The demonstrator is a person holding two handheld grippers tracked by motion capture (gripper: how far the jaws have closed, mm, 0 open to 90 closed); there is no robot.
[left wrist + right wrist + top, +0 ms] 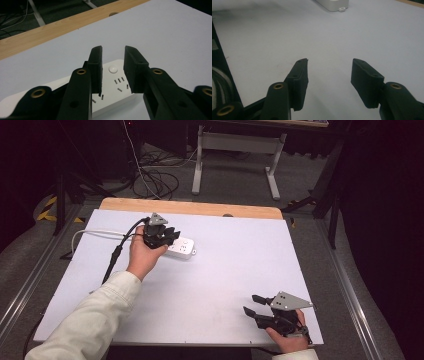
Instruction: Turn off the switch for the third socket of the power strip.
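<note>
Far left of the high view: white round cable [95, 232] runs across the table edge w/ a black gripper cable [116, 255] crossing near it. Left gripper [169, 236], black plastic w/ grey three-cornered plate, hovers over the white rectangular plastic power strip [182, 247], which lies on the pale grey matte table sheet [220, 270] towards the far left part, just short of the light wooden table edge strip [190, 208]. In the left gripper view the gripper [113, 67] has jaws narrowly apart, nothing pinched betw. them; the strip [117, 83] sits below, its round white button [113, 68] and slot-shaped socket holes [119, 80] visible thru the gap. Pads ribbed, flat-faced. Nothing blocks the strip but the gripper itself. Sheet middle is smooth, bare. Right: right gripper [254, 304] near the front corner, well apart from the strip, jaws wide, empty; in its own view [329, 75] the strip's end [334, 5] w/ small lug shows far off.
</note>
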